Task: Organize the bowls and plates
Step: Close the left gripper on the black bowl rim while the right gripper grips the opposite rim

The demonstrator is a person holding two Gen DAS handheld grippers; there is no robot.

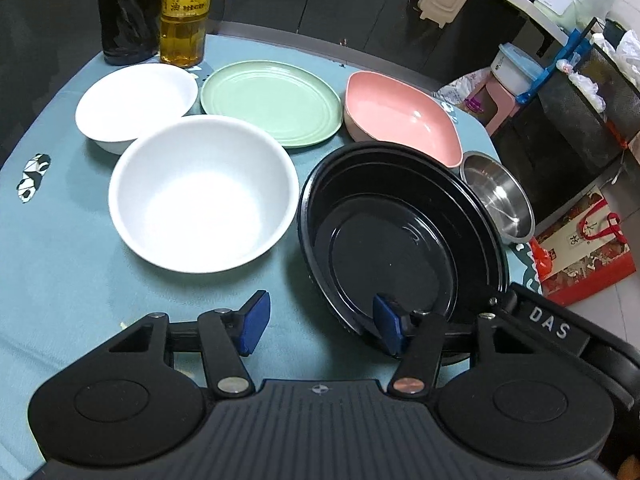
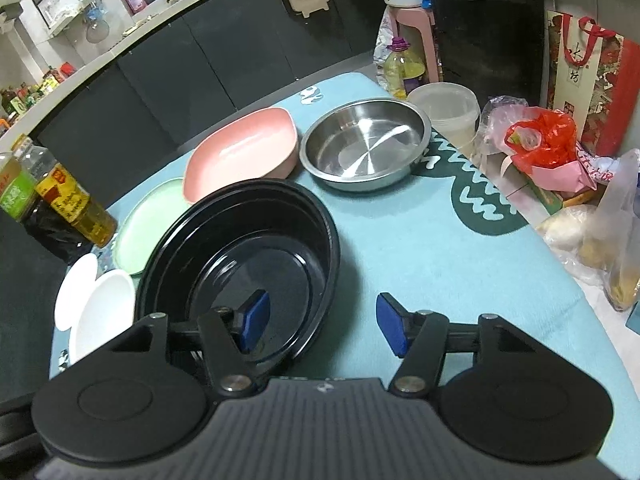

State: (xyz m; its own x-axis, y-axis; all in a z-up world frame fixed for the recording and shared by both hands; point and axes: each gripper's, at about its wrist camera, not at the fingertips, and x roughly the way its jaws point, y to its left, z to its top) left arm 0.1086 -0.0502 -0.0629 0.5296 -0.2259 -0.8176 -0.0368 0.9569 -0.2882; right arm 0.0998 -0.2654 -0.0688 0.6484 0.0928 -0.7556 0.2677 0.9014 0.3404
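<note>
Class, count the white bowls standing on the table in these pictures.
2: a large white bowl nearest the left gripper, and a smaller white bowl behind it, by the oil bottle.

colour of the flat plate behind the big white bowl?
Pale green plate, clearest in the left wrist view.

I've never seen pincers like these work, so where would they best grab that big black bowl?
By its near rim, from the front. The black bowl is too wide to span, but its thin raised edge fits between two pads. The right gripper already has one pad over the inside and one outside, open.
</note>
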